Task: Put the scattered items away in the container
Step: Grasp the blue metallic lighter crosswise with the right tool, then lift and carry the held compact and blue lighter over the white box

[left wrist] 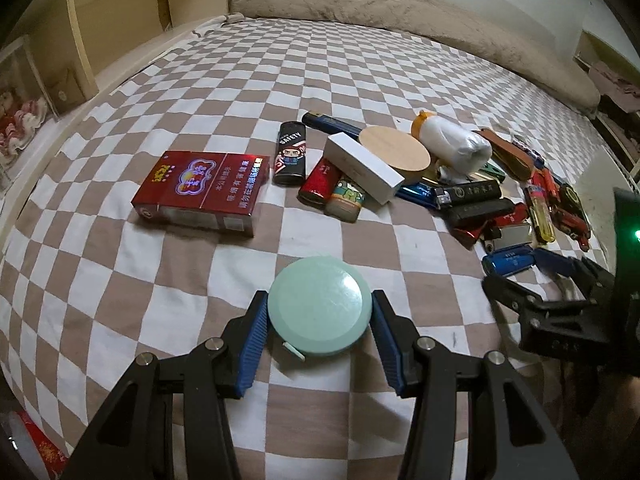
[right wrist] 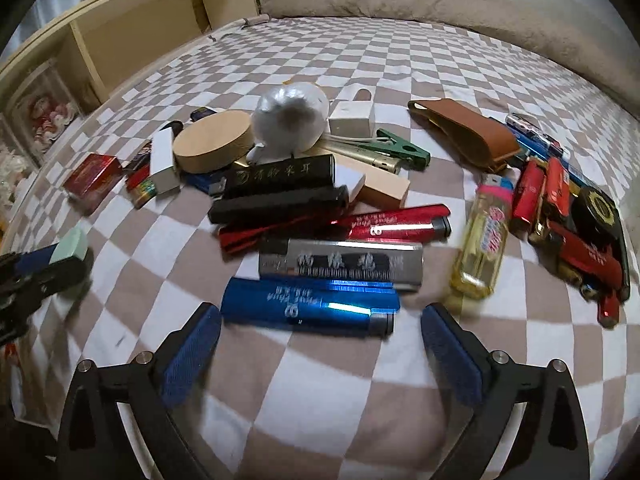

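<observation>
My left gripper [left wrist: 319, 298] is shut on a round mint-green tape measure [left wrist: 318, 312], its blue pads pressing on both sides, just above the checked bedsheet [left wrist: 120, 300]. From the right wrist view, that gripper [right wrist: 40, 268] and the mint case [right wrist: 72, 248] show at the left edge. My right gripper [right wrist: 320, 312] stands wide open over a blue lighter [right wrist: 308, 306], not touching it. Behind it lie a silver lighter [right wrist: 340, 264], a red lighter [right wrist: 396, 222] and a yellow lighter [right wrist: 480, 248]. A red cigarette pack [left wrist: 200, 192] lies apart to the left.
A pile holds a round wooden box [left wrist: 394, 148], a white wrapped bundle [left wrist: 456, 144], a white box [left wrist: 360, 168], a brown leather pouch [right wrist: 468, 136] and several more lighters. A wooden shelf [left wrist: 100, 20] borders the bed on the left. A beige blanket [left wrist: 400, 8] lies at the back.
</observation>
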{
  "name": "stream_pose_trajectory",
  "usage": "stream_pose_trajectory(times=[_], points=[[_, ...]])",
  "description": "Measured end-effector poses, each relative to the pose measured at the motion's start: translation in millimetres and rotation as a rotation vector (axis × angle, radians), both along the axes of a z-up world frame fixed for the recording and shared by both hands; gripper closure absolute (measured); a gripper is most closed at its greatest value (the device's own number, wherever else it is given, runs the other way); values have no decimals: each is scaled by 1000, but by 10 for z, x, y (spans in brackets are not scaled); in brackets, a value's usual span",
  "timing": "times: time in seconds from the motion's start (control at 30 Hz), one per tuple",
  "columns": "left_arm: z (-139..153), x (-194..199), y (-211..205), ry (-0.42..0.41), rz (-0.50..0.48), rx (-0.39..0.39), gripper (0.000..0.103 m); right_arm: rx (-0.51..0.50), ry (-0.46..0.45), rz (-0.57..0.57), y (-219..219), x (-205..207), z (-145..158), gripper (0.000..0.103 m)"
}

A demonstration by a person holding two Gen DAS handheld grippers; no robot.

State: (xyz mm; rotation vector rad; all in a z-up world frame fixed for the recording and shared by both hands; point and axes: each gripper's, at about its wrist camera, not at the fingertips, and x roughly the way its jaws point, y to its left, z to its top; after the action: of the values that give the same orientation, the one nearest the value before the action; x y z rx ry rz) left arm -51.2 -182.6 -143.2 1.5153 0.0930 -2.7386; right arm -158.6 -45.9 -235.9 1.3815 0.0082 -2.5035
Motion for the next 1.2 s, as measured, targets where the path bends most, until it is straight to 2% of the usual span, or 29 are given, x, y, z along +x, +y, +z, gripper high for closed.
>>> stream_pose_trajectory(times=[0.13,0.2,0.23,0.27,0.83,1.2], points=[[5,2,-14,8,-2,3,53,-3,-11,4,14,-28,-12,1],[11,1,-5,8,-3,4,53,-1,-5,-4,0,-24,0,9],[13,5,3,9,-4,4,53,2,2,-7,3,-8,10,17],[16,11,13,10,-6,4,53,1,8,-11,17,11,17,19],[-16,72,244,-6,-50,2,53,-28,52,64,242,589,30,19],[46,182,489,23,-100,-21,53,34,63,93,341,867,138,19]])
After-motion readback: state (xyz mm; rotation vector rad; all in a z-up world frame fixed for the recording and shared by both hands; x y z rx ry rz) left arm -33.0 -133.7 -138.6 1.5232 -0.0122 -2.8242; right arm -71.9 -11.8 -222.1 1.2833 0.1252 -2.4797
